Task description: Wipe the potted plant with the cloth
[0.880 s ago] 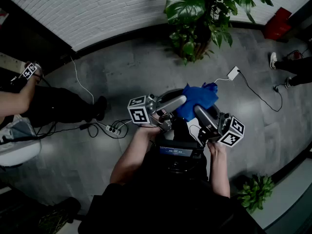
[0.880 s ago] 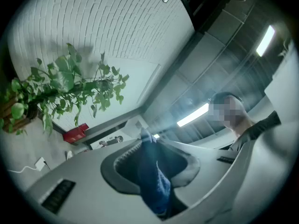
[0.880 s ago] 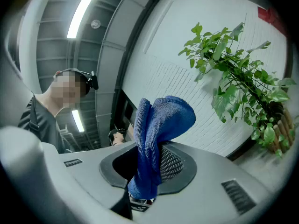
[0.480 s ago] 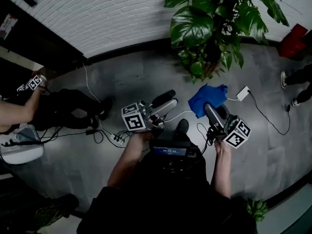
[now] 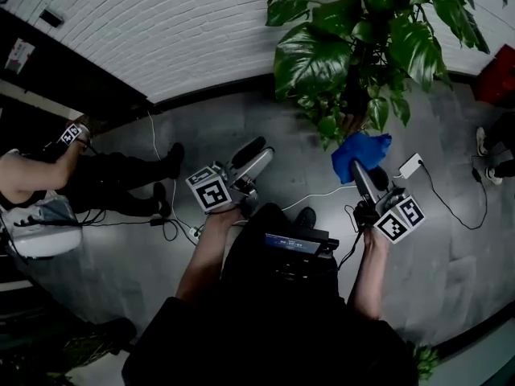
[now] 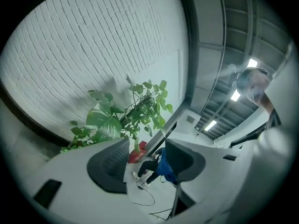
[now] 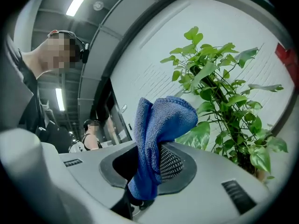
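Right tongs (image 5: 359,169) have carried the cloth (image 5: 362,146), clamped at its fold, up beside the plant (image 5: 310,59), left tongs (image 5: 253,153) closed empty; it's soft, light and floppy, so we keep gripping the bunched middle.

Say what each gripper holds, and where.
Right gripper: the blue cloth, pinched in a bunched fold near its lower end, the rest standing up past the fingers. Left gripper: nothing.

Potted plant (image 5: 346,47) ahead of you, against the wall (image 5: 161,22)
Your cloth (image 5: 360,153) sits just before its lower leaves; your left gripper (image 5: 256,149) lies well left.
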A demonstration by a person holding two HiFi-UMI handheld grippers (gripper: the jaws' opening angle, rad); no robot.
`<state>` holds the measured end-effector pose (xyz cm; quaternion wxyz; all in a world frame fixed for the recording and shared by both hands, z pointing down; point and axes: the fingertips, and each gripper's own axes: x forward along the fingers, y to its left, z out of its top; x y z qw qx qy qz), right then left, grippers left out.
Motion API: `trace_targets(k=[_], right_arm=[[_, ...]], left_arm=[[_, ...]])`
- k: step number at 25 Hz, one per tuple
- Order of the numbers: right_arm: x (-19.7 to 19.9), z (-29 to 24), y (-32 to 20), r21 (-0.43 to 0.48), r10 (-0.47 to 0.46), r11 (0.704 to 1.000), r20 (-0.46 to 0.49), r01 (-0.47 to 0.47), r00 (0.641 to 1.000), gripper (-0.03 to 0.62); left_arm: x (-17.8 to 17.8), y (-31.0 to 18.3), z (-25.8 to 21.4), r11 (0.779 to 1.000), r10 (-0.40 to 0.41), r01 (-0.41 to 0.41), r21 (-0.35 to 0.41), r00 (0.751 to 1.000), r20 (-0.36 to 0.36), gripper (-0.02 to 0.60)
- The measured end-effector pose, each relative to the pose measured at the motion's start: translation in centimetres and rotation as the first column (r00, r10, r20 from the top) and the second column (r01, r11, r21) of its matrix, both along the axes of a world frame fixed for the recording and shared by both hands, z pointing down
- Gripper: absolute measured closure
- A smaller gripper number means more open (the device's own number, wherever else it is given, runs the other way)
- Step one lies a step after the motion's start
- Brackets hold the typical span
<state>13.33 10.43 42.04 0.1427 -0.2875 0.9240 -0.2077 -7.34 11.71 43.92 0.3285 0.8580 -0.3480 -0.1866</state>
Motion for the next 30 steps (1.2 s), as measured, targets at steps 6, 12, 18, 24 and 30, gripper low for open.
trace_targets(k=[6,12,18,24,30], right_arm=[[0.2,-1.1,-2.6,-0.014,0.061,0.998,-0.012,-0.061,0.998,0.487],[-1.9,-3.4,-7.8,0.014,0.194,0.981,-0.091,-0.193,0.977,0.487],[-6.4,-2.1,-16.6,-0.021,0.270,0.962,-0.102,-0.273,0.957,0.487],[-10.7,-4.4,-20.5,0.005,0.353,0.935,-0.122,-0.355,0.928,0.487],[-8.2,-8.3,-19.7,0.077,0.514,0.858,-0.130,-0.508,0.848,0.487]], left_arm=[[-1.4,-5.2,-2.7,1.000,0.004,-0.005,-0.017,0.999,-0.033,0.314],[-2.4,-14.4,-4.7,0.991,0.135,-0.135,0.005,0.987,-0.091,0.270],[-3.8,-23.9,-3.2,0.966,0.256,-0.260,-0.007,0.954,-0.155,0.270],[-3.6,-28.6,-4.7,0.901,0.429,-0.433,0.022,0.881,-0.199,0.270],[1.8,-29.1,-8.5,0.772,0.635,-0.625,0.119,0.750,-0.186,0.270]])
